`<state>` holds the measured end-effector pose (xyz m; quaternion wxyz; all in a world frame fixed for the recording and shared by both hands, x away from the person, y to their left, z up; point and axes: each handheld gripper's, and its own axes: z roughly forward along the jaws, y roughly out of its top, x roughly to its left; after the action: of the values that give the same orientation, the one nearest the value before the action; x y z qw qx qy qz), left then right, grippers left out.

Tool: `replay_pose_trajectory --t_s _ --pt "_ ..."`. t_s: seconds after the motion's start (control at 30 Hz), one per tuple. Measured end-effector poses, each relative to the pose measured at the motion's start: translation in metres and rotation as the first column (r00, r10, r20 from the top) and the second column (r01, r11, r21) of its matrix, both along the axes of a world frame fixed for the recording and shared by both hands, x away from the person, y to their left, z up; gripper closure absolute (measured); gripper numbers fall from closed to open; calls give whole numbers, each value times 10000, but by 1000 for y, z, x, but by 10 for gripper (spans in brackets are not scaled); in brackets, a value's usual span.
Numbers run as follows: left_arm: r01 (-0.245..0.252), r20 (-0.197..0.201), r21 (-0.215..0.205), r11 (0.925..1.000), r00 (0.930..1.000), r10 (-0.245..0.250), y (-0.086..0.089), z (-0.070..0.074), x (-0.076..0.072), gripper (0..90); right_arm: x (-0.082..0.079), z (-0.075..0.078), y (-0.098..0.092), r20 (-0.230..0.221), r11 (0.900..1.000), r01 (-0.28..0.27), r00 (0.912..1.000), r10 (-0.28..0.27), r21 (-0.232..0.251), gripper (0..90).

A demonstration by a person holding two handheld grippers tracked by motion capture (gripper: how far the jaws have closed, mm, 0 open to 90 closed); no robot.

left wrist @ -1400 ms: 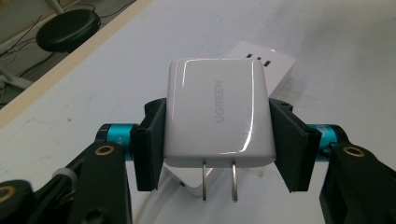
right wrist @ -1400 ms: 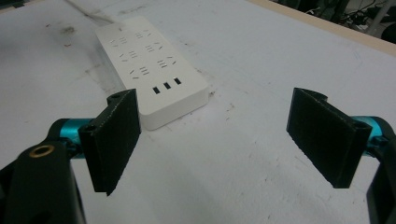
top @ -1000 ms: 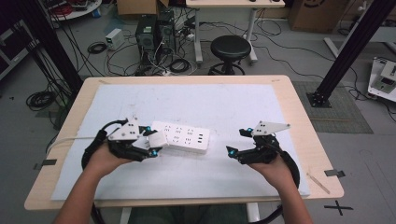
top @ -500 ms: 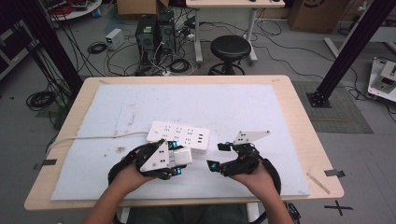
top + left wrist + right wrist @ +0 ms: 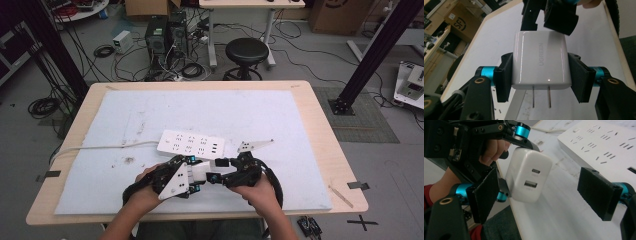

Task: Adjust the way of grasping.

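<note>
Grippers (image 5: pixel 202 175) converged, charger (image 5: pixel 201 171) near edge.

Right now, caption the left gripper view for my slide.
Left gripper clamps a white charger, prongs toward the camera, above the white mat.

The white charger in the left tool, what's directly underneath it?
Under the charger, its two metal prongs hang over the white table mat. The left tool clamps its sides, hiding them.

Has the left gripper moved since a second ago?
Yes. The left gripper, shut on the charger, shifted right and nearer the person, from the power strip's left end.
</note>
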<state>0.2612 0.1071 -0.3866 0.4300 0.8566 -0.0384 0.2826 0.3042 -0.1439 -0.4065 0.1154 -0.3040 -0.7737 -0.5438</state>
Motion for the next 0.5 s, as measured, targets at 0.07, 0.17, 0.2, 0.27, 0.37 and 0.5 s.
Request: replay_pose_trajectory --t_s 0.07,0.17,0.2,0.27,0.37,0.5 --pt "85 60 74 9999 9999 -86 -1 1 -1 424 1 -2 4 -206 10000 -73 9998 75 66 182" --pt "110 208 118 9999 9997 -112 -3 0 -3 424 2 -5 9 -357 9991 -307 9989 317 283 233" --pt "110 208 118 9999 9997 -112 -3 0 -3 424 3 -6 10 -406 9987 -375 9984 389 347 241" --pt "160 304 157 9997 9994 -164 -5 2 -4 424 4 -7 14 -530 9975 -513 9971 539 487 252" --pt "196 353 111 9997 9992 -200 -5 2 -4 424 5 -9 16 -702 9954 -638 9952 688 714 311" --pt "184 489 247 9995 9986 -195 -6 2 -5 424 6 -10 17 -722 9938 -630 9950 697 917 414"
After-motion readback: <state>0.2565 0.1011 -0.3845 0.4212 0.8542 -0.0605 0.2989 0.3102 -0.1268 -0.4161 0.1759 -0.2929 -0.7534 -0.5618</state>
